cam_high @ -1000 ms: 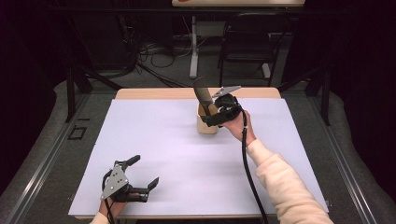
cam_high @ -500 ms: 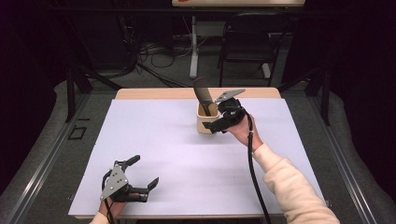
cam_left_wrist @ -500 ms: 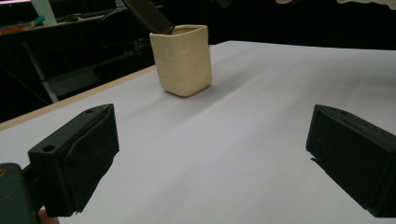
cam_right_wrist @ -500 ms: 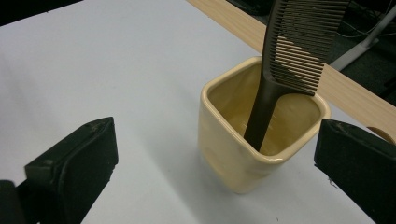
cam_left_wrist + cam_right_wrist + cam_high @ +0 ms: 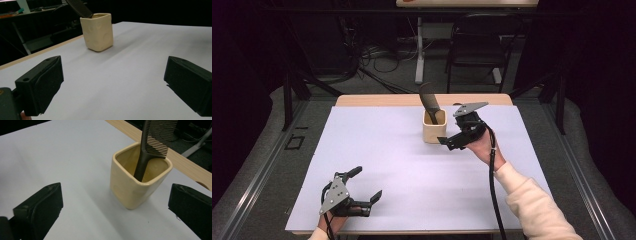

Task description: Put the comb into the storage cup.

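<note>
A cream square cup [image 5: 434,132] stands at the back middle of the white sheet. A dark comb [image 5: 429,99] stands in it, handle down, and leans to the left. My right gripper [image 5: 451,134] hangs just right of the cup, open, with nothing between its jaws. In the right gripper view the cup [image 5: 135,183] and comb [image 5: 153,138] sit a short way ahead of the open right gripper [image 5: 112,212]. My left gripper [image 5: 366,184] rests open at the front left. Far ahead of the left gripper [image 5: 112,85] stands the cup [image 5: 97,31] with the comb [image 5: 78,7].
The white sheet [image 5: 382,150] covers most of a wooden table, whose bare strip [image 5: 377,100] shows along the far edge. A black cable [image 5: 492,180] trails from the right gripper along the sleeve. A chair [image 5: 474,47] and floor cables lie beyond the table.
My right gripper has drawn back from above the cup to its right side and a little nearer. The comb stays standing in the cup. The left gripper has not moved.
</note>
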### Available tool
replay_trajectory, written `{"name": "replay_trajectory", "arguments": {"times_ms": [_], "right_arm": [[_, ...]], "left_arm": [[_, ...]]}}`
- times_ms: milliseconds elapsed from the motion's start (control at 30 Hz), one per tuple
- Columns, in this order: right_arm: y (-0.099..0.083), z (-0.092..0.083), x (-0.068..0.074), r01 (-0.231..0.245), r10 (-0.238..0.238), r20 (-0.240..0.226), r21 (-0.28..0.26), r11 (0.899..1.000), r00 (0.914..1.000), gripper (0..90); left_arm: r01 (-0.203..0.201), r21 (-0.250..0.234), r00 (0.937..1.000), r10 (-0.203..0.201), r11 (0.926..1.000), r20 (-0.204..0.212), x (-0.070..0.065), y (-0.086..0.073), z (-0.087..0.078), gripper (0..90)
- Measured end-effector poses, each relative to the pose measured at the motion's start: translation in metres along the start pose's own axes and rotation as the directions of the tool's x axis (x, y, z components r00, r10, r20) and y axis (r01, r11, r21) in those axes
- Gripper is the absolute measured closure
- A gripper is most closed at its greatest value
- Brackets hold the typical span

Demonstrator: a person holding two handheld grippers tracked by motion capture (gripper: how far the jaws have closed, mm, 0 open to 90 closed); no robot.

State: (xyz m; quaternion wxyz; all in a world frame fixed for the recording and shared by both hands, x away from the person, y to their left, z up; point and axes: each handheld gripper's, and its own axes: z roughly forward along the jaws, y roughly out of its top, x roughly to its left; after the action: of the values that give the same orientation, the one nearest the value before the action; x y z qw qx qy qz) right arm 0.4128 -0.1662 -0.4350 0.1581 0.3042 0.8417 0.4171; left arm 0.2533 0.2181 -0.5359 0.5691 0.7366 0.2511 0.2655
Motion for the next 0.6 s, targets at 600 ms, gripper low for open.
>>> {"name": "replay_trajectory", "arguments": {"times_ms": [600], "right_arm": [[-0.04,-0.037,0.001,-0.016,0.016,0.012,-0.005,1.0,0.9998,0.0]], "left_arm": [[0.0,0.001,1.0,0.0,1.0,-0.003,0.0,0.0,0.0,2.5]]}}
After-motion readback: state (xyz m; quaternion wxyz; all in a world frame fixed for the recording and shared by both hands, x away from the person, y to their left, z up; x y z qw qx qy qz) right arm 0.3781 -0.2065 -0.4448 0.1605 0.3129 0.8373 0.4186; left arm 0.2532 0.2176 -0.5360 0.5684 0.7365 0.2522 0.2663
